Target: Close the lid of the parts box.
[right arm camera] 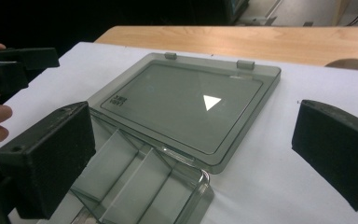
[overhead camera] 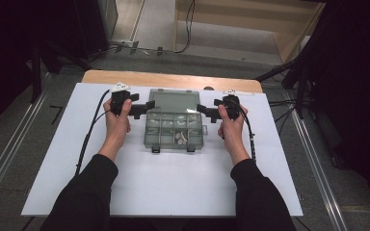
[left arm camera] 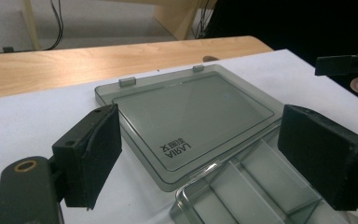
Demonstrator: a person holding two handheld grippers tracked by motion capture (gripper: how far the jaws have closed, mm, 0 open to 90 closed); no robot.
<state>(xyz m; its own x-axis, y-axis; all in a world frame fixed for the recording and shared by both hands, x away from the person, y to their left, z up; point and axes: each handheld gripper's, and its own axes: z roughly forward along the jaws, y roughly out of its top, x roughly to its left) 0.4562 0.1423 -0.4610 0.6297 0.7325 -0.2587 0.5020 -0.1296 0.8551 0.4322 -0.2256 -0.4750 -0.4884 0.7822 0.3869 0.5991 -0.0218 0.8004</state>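
Note:
A smoky clear compartment box [overhead camera: 152, 137] lies on the white sheet with its lid [overhead camera: 173, 101] folded flat behind it. Small white parts [overhead camera: 182, 138] sit in some compartments. My left gripper [overhead camera: 149, 106] is at the box's left side by the hinge line, jaws open and pointing right. My right gripper [overhead camera: 200, 109] faces it from the right side, also open. In the left gripper view, the left gripper [left arm camera: 203, 126] has the lid [left arm camera: 191, 107] and a tray corner [left arm camera: 242, 186] between its jaws, untouched. In the right gripper view, the right gripper [right arm camera: 191, 135] frames the lid [right arm camera: 182, 102] and tray [right arm camera: 135, 182] the same way.
The white sheet [overhead camera: 173, 187] covers a wooden table whose bare back edge [overhead camera: 173, 79] lies just behind the lid. Cables trail from both grippers toward the person. Floor rails and a wooden shelf stand beyond the table.

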